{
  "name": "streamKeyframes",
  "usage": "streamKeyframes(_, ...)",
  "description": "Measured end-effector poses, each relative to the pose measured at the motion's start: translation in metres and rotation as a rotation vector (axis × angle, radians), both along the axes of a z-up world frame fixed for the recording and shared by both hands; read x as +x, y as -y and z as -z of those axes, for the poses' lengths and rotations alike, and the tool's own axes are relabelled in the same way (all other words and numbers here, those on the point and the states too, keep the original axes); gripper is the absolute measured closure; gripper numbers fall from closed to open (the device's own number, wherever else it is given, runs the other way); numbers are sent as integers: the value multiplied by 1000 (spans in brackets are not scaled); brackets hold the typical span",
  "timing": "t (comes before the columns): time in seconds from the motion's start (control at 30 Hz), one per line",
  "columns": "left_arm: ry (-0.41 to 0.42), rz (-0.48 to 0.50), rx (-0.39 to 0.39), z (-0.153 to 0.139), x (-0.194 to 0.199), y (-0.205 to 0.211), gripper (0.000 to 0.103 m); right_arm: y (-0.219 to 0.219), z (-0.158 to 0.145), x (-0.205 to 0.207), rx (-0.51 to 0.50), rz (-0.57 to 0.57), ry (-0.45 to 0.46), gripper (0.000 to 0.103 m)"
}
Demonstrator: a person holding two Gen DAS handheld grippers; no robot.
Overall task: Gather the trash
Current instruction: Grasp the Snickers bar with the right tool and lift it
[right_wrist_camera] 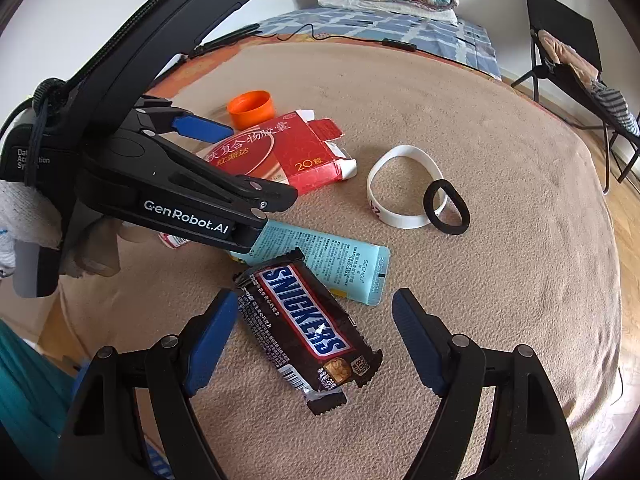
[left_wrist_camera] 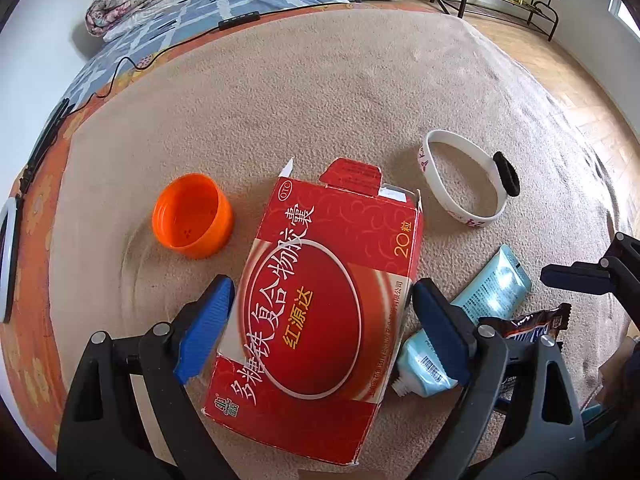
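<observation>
Blanket [left_wrist_camera: 320,80]: beige, spread over the bed, carries all the litter.
Red box [left_wrist_camera: 320,300]: mid-blanket, between the left gripper [left_wrist_camera: 320,326] pads, which stand apart; long axis runs away from them.
Snickers wrapper [right_wrist_camera: 308,328]: between the right gripper [right_wrist_camera: 312,340] pads, untouched, lying diagonal.
Obstacle: blue tube [left_wrist_camera: 472,316] just beside the box's right edge.
Orange cap [left_wrist_camera: 194,216]: left of the box.

You see a glossy cardboard box [left_wrist_camera: 320,312], smooth orange plastic cap [left_wrist_camera: 193,216], shiny foil wrapper [right_wrist_camera: 308,332], rough matt beige blanket [left_wrist_camera: 320,92].
</observation>
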State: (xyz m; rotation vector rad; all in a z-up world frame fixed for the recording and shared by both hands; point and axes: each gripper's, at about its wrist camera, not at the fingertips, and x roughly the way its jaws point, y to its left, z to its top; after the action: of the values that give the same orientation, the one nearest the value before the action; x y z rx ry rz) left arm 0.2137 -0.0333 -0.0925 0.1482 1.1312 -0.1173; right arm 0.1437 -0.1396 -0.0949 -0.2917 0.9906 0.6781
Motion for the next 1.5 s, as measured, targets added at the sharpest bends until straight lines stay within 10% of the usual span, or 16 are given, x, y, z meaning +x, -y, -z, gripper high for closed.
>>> streamKeyframes(0.27, 10, -2, -8, -2, -5, -1, 11, -3, 5, -6, -41, -13, 16, 26)
streamKeyframes(0.7, 46, -35, -21, -19, -20, -18, 19, 4, -1, -7, 11, -1, -18, 78)
streamKeyframes(1.5, 74, -51, -32, -25, -31, -26, 15, 3, -10, -12, 30, 1, -8, 80)
